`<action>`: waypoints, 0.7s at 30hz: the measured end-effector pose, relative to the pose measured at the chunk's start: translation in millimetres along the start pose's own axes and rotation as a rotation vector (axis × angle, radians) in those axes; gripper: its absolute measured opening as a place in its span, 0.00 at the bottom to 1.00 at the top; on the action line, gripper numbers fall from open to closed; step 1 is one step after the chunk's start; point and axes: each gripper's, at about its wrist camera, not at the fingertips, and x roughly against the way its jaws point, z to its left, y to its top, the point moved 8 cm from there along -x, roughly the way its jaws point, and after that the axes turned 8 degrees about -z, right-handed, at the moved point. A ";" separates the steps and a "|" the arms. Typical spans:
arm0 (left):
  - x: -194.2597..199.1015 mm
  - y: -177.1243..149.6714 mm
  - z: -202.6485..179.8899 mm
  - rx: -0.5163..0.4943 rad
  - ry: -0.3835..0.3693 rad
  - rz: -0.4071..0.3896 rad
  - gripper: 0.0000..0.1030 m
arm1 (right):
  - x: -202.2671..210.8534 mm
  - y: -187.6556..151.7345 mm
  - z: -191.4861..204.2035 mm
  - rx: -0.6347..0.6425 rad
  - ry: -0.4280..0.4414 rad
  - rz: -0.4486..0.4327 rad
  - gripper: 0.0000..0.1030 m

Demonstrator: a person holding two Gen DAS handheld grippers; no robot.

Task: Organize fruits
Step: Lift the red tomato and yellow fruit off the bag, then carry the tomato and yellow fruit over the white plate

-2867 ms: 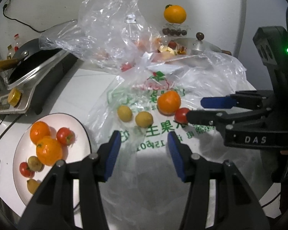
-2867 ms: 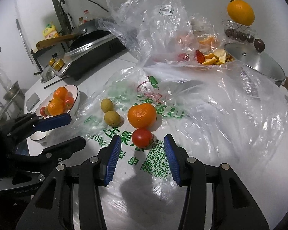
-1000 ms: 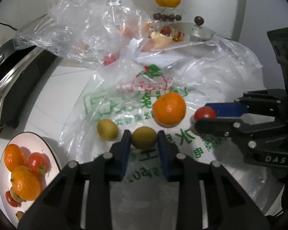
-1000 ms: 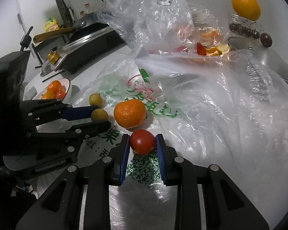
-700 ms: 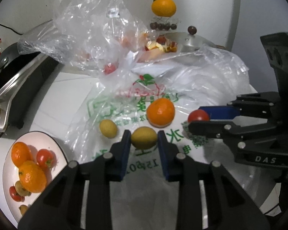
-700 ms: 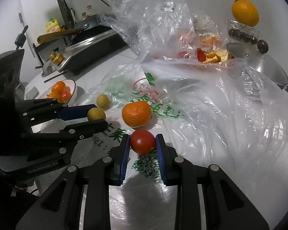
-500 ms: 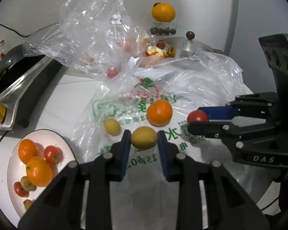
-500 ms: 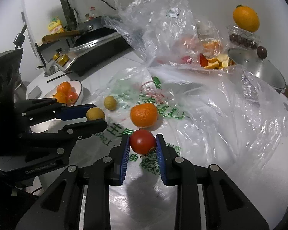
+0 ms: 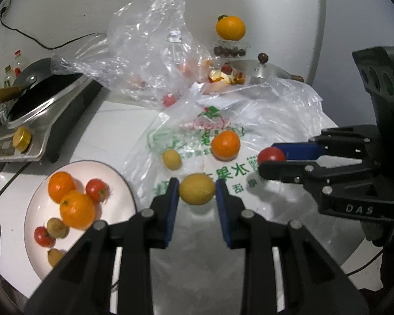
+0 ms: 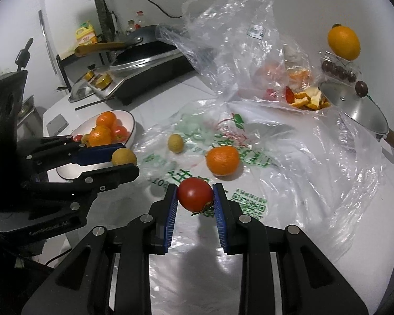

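Note:
My left gripper (image 9: 196,193) is shut on a yellow-green round fruit (image 9: 196,192) and holds it above the printed plastic bag (image 9: 239,183). My right gripper (image 10: 195,197) is shut on a red tomato (image 10: 195,193), also lifted off the bag. Each gripper shows in the other's view: the right one with the tomato (image 9: 271,155), the left one with the yellow fruit (image 10: 124,157). An orange (image 9: 225,145) and a second yellow fruit (image 9: 171,159) lie on the bag. A white plate (image 9: 118,183) at the left holds oranges, tomatoes and small yellow fruits.
A crumpled clear bag (image 9: 149,52) with fruit and peels stands behind. A cooker with a pan (image 9: 39,105) sits at the far left. A pot lid (image 10: 354,107), an orange on a box of dark fruits (image 9: 229,29) and a phone (image 10: 56,124) are also on the counter.
Both grippers closed on their fruits, the left on the yellow fruit, the right on the tomato, then lifted and drew back. The plate has come more into the left view.

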 end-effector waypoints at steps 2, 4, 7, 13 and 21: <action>4.8 -3.0 3.7 0.006 0.002 -0.002 0.28 | 0.0 0.2 4.5 0.007 0.004 0.000 0.28; 8.4 -5.5 5.4 0.012 0.002 -0.004 0.28 | -0.3 0.6 10.6 0.014 0.009 0.002 0.28; 15.1 -10.0 10.2 0.024 0.005 -0.010 0.28 | -1.7 1.4 19.3 0.027 0.016 0.005 0.28; 25.0 -20.7 26.7 0.050 0.030 -0.010 0.28 | -5.5 5.6 36.3 0.056 0.027 0.010 0.28; 39.0 -32.0 41.4 0.072 0.045 -0.023 0.28 | -10.0 8.1 57.7 0.085 0.037 0.020 0.28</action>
